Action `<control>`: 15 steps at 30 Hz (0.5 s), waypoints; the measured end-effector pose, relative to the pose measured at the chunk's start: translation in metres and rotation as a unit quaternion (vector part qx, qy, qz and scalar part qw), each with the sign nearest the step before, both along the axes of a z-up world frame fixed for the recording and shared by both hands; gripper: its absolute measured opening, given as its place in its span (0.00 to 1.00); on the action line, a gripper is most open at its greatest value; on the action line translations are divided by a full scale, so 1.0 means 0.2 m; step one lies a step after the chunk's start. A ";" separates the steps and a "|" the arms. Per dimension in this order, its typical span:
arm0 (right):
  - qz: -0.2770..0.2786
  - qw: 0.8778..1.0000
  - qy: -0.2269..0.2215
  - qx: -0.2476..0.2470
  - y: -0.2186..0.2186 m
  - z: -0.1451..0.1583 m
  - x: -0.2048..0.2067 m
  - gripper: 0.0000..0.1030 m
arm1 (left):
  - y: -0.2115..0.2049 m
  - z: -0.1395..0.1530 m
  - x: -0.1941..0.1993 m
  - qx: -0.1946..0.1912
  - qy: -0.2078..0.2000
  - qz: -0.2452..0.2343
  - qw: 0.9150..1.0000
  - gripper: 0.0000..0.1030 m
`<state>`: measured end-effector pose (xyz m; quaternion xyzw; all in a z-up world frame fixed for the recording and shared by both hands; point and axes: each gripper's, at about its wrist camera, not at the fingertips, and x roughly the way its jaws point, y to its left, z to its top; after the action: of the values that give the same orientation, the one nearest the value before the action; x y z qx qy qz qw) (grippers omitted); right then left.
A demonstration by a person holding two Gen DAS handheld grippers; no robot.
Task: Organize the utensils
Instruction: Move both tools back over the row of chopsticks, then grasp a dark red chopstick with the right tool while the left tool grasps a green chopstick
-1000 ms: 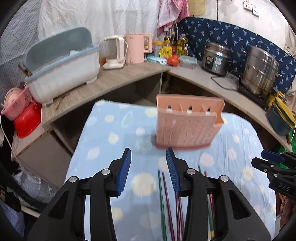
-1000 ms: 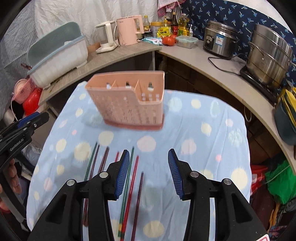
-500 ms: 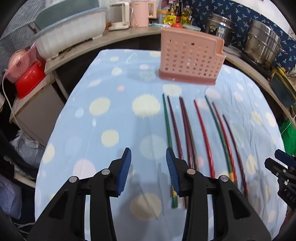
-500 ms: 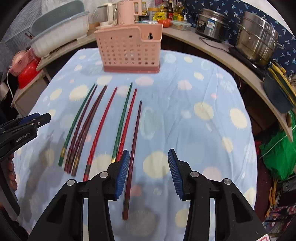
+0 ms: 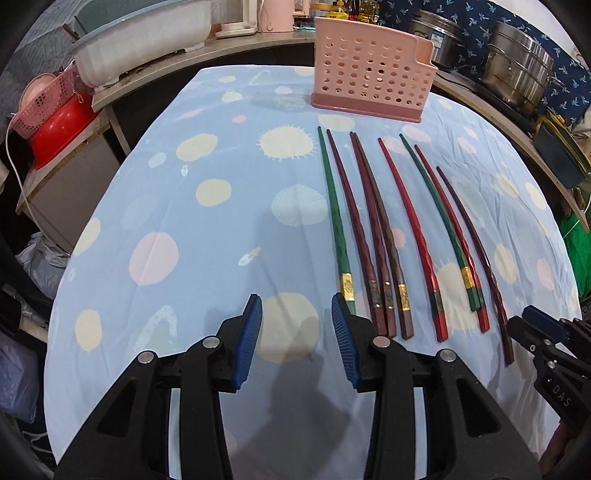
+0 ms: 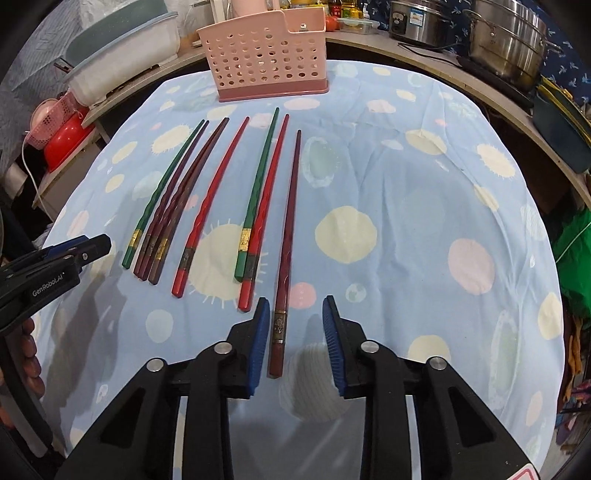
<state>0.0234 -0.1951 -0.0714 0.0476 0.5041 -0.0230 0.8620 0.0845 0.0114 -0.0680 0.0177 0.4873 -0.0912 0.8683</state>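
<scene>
Several chopsticks, green (image 5: 334,218), maroon and red (image 5: 410,225), lie side by side on the blue spotted tablecloth (image 5: 184,229), tips toward a pink perforated utensil holder (image 5: 371,83) at the far edge; the holder also shows in the right wrist view (image 6: 267,59). My left gripper (image 5: 296,306) is open and empty, low over the cloth just left of the green chopstick's handle end. My right gripper (image 6: 295,308) is open, low over the cloth, with the handle end of the rightmost dark maroon chopstick (image 6: 286,258) lying between its fingers.
A curved counter runs behind the table with a white and blue tub (image 5: 144,44), a pink kettle, bottles, a rice cooker (image 6: 421,18) and steel pots (image 5: 517,70). A red bowl and pink basket (image 5: 55,107) sit at the left. The table edge drops off on all sides.
Both grippers have dropped from above the holder toward the near ends of the chopsticks and tilted down. The right gripper now straddles the rightmost chopstick's handle.
</scene>
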 end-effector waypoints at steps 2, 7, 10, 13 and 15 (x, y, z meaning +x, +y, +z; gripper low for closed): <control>0.003 1.000 0.000 0.000 0.01 0.00 0.00 0.24 | -0.01 0.00 0.00 -0.005 0.001 -0.004 1.000 0.36; 0.007 1.000 0.005 0.000 0.02 -0.03 0.00 0.19 | -0.06 -0.01 0.00 -0.007 0.001 -0.012 1.000 0.36; 0.009 1.000 0.010 0.001 0.03 -0.05 0.00 0.16 | -0.09 -0.02 0.00 -0.007 0.005 -0.016 1.000 0.36; 0.010 1.000 0.011 0.001 0.03 -0.06 0.00 0.13 | -0.11 -0.03 0.01 -0.007 0.007 -0.020 1.000 0.36; 0.010 1.000 0.012 0.000 0.02 -0.06 0.00 0.08 | -0.12 -0.04 0.02 -0.007 0.007 -0.021 1.000 0.36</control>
<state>0.0239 -0.1901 -0.0844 0.0422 0.5153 -0.0149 0.8558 0.0881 -0.0129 -0.0763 0.0214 0.4920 -0.1131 0.8630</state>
